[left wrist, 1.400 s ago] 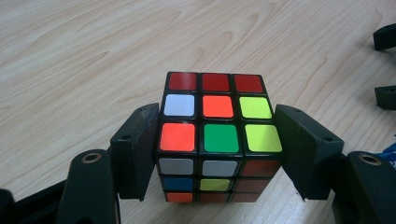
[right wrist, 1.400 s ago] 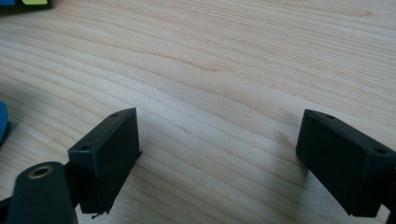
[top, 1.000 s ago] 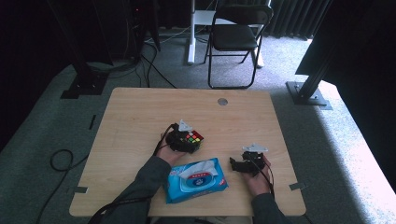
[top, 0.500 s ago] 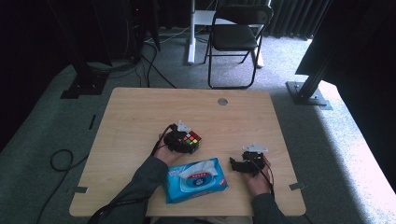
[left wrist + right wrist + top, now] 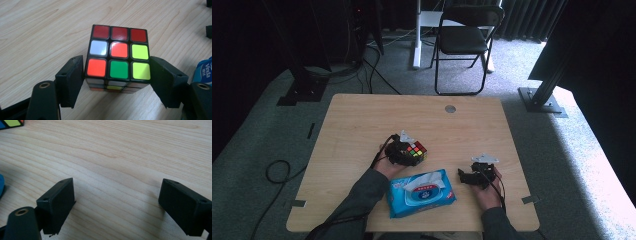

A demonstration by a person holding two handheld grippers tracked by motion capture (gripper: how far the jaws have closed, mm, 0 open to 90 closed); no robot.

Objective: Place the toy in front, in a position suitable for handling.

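Observation:
A scrambled Rubik's cube [image 5: 416,149] sits on the wooden table [image 5: 362,125], left of centre. My left gripper [image 5: 411,153] reaches around it from the near left. In the left gripper view the cube [image 5: 118,56] stands between the two black jaws of the left gripper [image 5: 116,63]. Those jaws have just been opening and stand close beside the cube's sides without squeezing it. My right gripper [image 5: 464,176] rests near the front right and points left. In its own view the right gripper [image 5: 117,185] is wide open over bare wood.
A blue pack of wet wipes [image 5: 422,192] lies at the front edge between my hands, and its edge [image 5: 203,71] shows beside the left jaws. A folding chair [image 5: 464,40] and stand bases sit beyond the table. A round grommet [image 5: 450,108] marks the far side.

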